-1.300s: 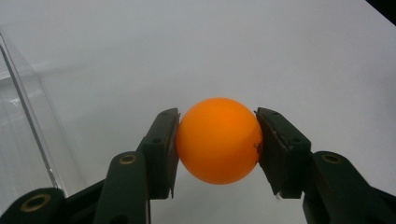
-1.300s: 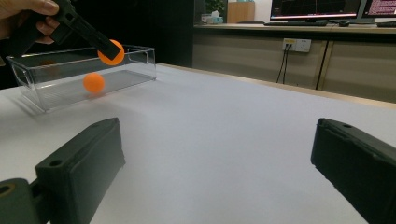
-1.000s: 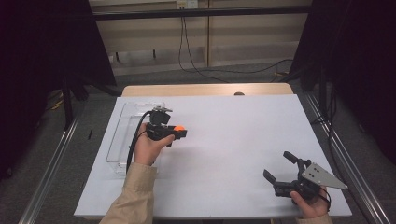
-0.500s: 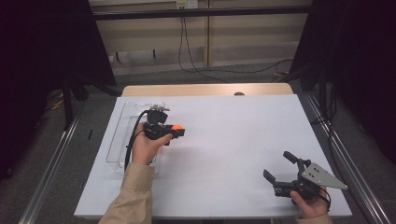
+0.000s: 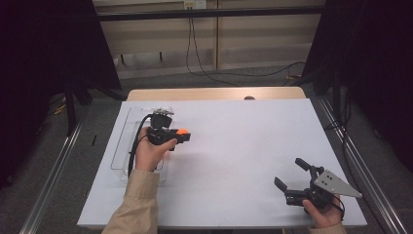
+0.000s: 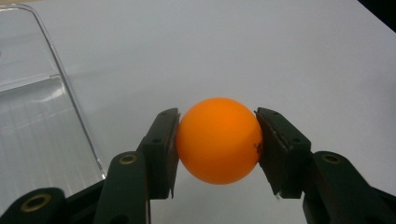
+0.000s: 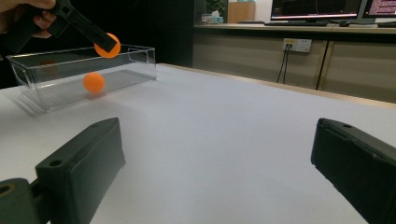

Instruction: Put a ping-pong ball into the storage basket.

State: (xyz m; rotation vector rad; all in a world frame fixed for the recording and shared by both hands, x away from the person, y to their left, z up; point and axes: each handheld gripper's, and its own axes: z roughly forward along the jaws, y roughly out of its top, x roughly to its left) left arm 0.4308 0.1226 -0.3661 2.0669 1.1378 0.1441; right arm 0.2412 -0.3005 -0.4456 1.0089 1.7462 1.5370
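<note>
An orange ball (image 6: 218,140) sits squeezed between the two black jaws of my left gripper (image 6: 217,142). From above, that gripper (image 5: 180,135) hangs at the right rim of a clear plastic box (image 5: 121,146), with the ball (image 5: 181,131) at its tip over the white table. In the right gripper view the held ball (image 7: 107,45) hovers at the box's (image 7: 130,63) top edge, and a second orange ball (image 7: 93,82) seems to lie inside. My right gripper (image 5: 288,171) rests near the table's front right corner, open with nothing in it (image 7: 219,154).
White paper covers the table (image 5: 234,146), with a wooden strip (image 5: 214,93) along its far edge. Cables (image 5: 209,73) run along the floor behind. Metal rails (image 5: 53,165) flank both sides. Monitors (image 7: 317,7) stand on a desk beyond.
My left gripper has shifted slightly left toward the box with the ball still in it. The right gripper has not moved.
</note>
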